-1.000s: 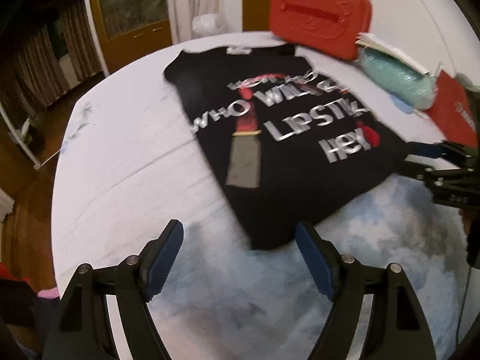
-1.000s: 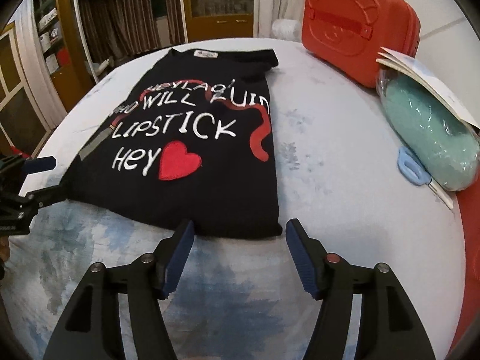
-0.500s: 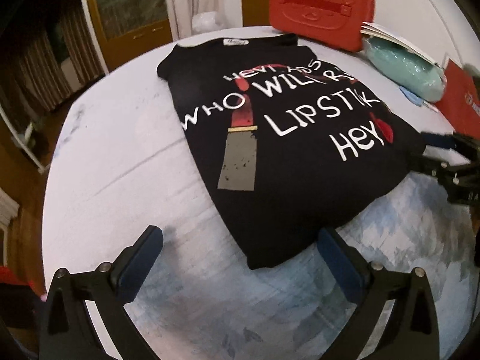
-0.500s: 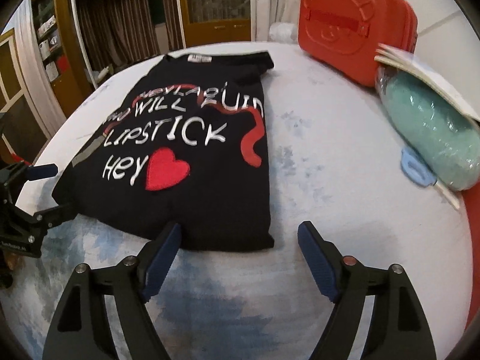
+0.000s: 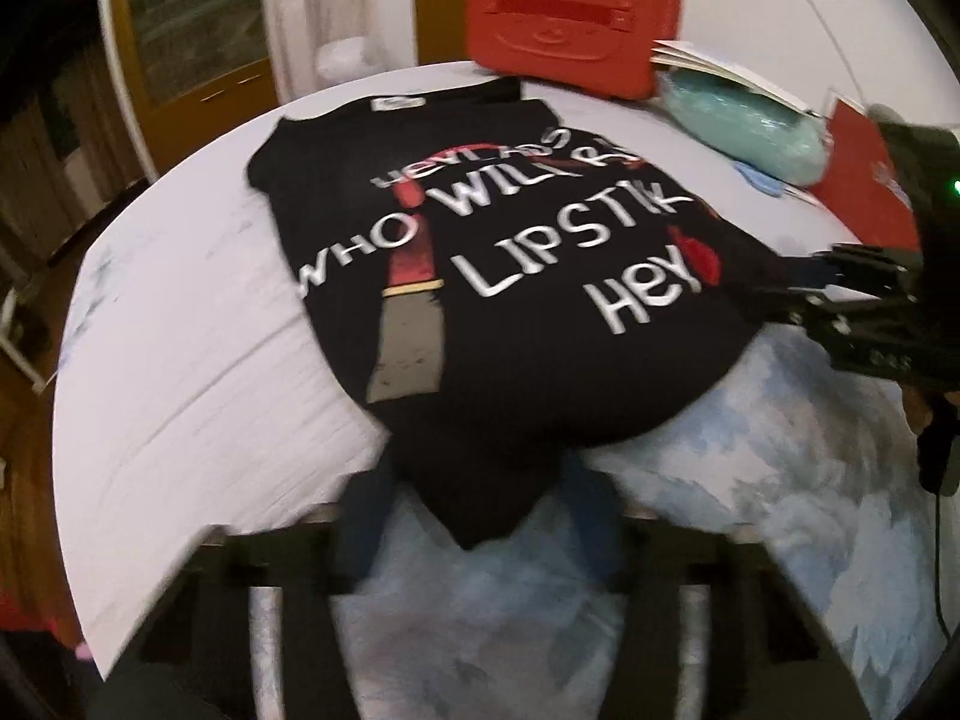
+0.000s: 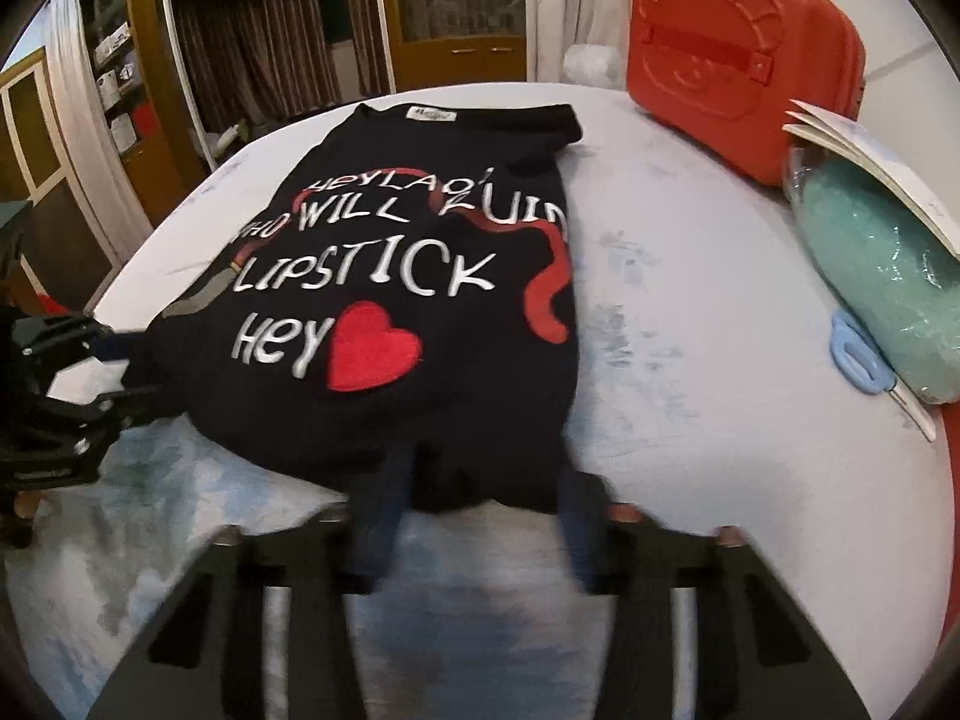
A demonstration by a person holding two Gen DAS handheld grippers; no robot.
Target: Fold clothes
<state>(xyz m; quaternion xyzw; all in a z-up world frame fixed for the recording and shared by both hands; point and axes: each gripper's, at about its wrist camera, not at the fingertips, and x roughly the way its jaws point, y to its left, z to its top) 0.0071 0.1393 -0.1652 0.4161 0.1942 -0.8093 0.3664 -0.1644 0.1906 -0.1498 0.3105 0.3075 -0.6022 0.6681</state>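
Observation:
A black T-shirt (image 5: 510, 312) (image 6: 420, 276) with white lettering, a lipstick and a red heart lies lengthwise on the round table (image 5: 180, 360), collar at the far side. My left gripper (image 5: 477, 510) is at the near left hem corner. Its jaws are closing, with the corner gathered to a point between the blurred blue pads. My right gripper (image 6: 480, 498) is at the near right hem corner. Its jaws are closing too, and bunched hem fills the gap. Each wrist view shows the other gripper at the shirt's side: the left gripper (image 6: 123, 369) and the right gripper (image 5: 798, 294).
A red hard case (image 6: 744, 54) stands at the table's far right. In front of it lie a teal bundle in plastic (image 6: 876, 276) under a booklet (image 6: 870, 162), and a small blue tool (image 6: 855, 354). A red bag (image 5: 864, 180) sits at the right edge. Wooden cabinets and curtains stand behind.
Both pairs of jaws have swung from wide apart to narrow around the near hem corners. The hem, flat before, now bunches between the pads.

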